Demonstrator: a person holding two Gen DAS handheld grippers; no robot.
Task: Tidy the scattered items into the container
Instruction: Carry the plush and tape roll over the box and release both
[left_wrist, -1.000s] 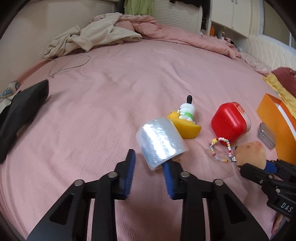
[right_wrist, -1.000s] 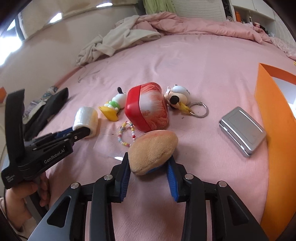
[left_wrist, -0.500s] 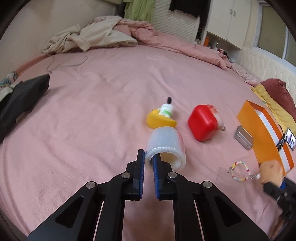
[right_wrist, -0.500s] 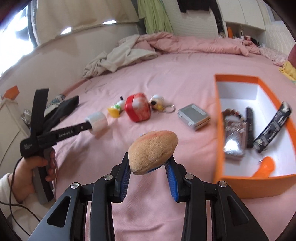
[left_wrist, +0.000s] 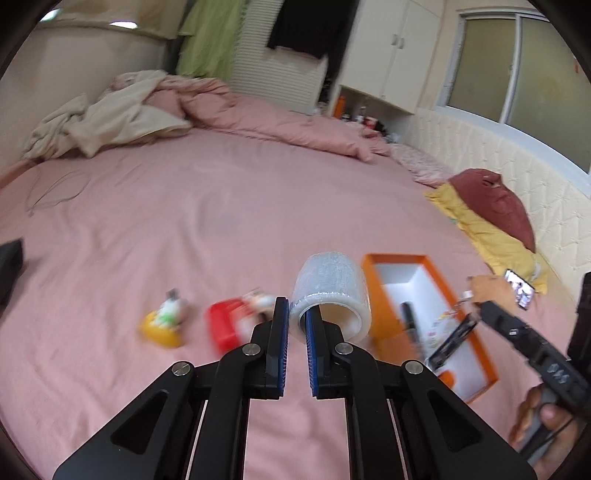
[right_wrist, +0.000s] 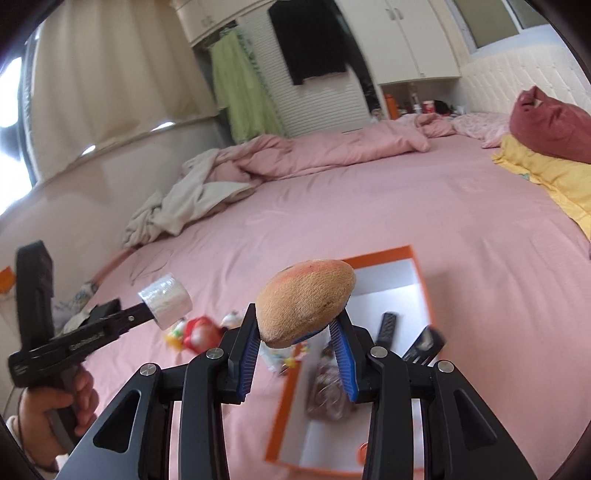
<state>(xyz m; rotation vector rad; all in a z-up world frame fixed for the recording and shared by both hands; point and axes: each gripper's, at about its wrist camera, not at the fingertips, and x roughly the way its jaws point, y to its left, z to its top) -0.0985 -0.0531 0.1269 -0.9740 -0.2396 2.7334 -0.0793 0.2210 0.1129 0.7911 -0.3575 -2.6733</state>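
Holding both items up over the bed right now. Our right gripper (right_wrist: 299, 345) is clamped on the tan plush toy (right_wrist: 304, 301), and the orange box (right_wrist: 384, 256) sits directly below and just ahead of it, long axis running away from us (so the right hand is clearly the nearer one to drop first). The plush lies crosswise between the fingers, wider than the grip.

Our left gripper (left_wrist: 294, 325) is pinched narrow on the wall of the clear tape roll (left_wrist: 330, 299), one finger inside the core, one outside. From there the box (left_wrist: 395, 259) lies off to the right and a bit forward, so we reckon that hand needs a sideways swing.

Writing-wise: there's white lettering on the left gripper's body in the right view, but it's too blurred to read. Nothing else legible.
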